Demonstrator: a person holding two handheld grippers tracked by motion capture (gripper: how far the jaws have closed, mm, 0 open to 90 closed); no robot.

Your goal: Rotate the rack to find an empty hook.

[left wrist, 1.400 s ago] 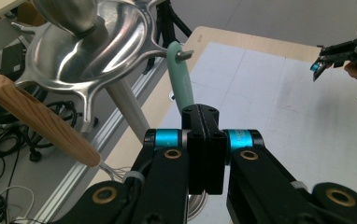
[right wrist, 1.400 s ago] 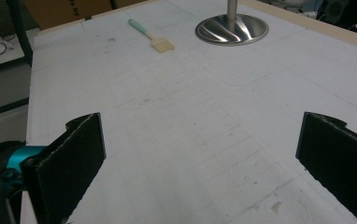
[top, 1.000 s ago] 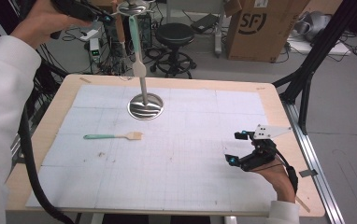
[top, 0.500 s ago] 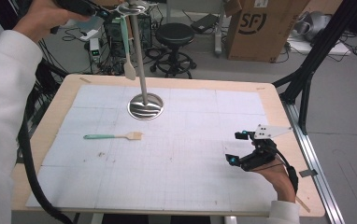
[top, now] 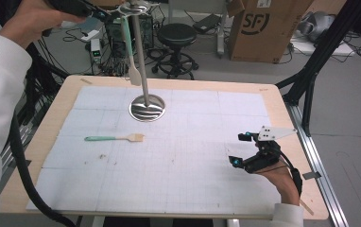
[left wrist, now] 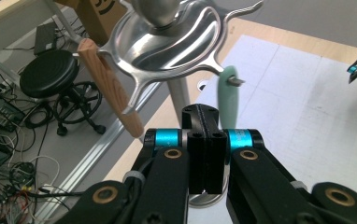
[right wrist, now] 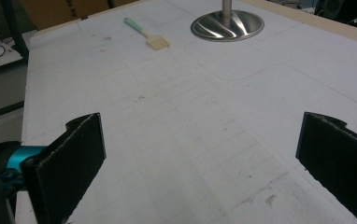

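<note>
My left gripper (left wrist: 207, 140): jaws together, empty, lifted clear. Green spatula (top: 128, 52) now hangs on rack (top: 141, 56). Right gripper (right wrist: 200, 158): jaws apart, idle; 1 brush (top: 115, 138) remains.

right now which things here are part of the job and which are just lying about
In the job:
- rack
- green spatula hanging on it
- left gripper, shut by the rack's top
- brush on the mat

Lying about:
- stool
- box
- cables on the floor
- right gripper, open and idle
</note>
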